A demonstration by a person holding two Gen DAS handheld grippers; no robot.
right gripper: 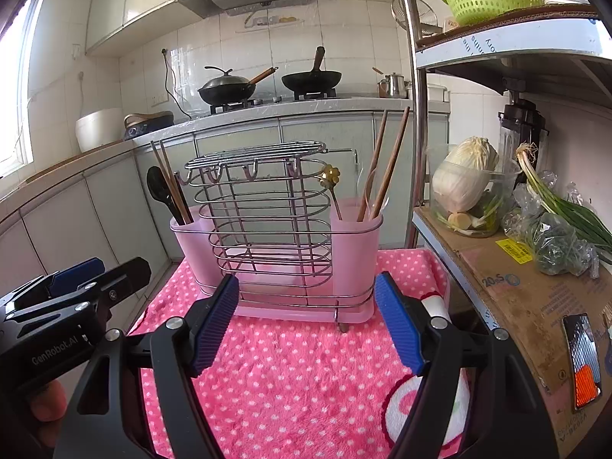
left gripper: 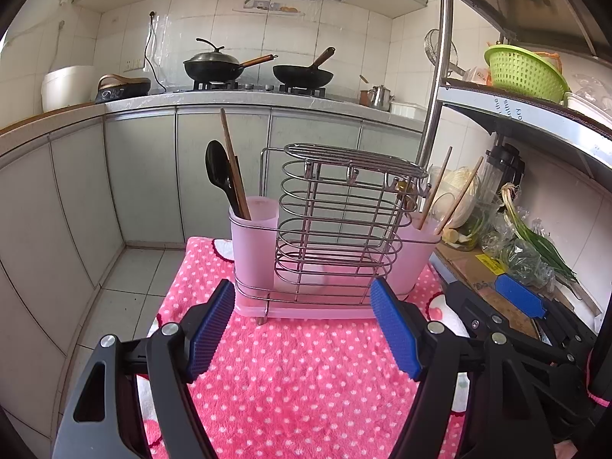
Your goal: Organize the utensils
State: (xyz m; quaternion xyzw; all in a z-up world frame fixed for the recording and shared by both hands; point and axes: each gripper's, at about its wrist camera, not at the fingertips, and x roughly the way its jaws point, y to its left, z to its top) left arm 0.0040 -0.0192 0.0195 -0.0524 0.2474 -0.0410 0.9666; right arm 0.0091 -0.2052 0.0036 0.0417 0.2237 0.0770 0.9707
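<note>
Holding both tools low over the pink polka-dot cloth, I have my left gripper and my right gripper spread wide with nothing between their blue pads. Just ahead of them on the cloth stands the utensil holder, a wire rack with a pink cup at each end. In the left cup a black spoon leans beside brown chopsticks. In the right cup stand more chopsticks and a gold flower-topped spoon. To my right, a shelf carries a cabbage in a clear tub and green onions.
</note>
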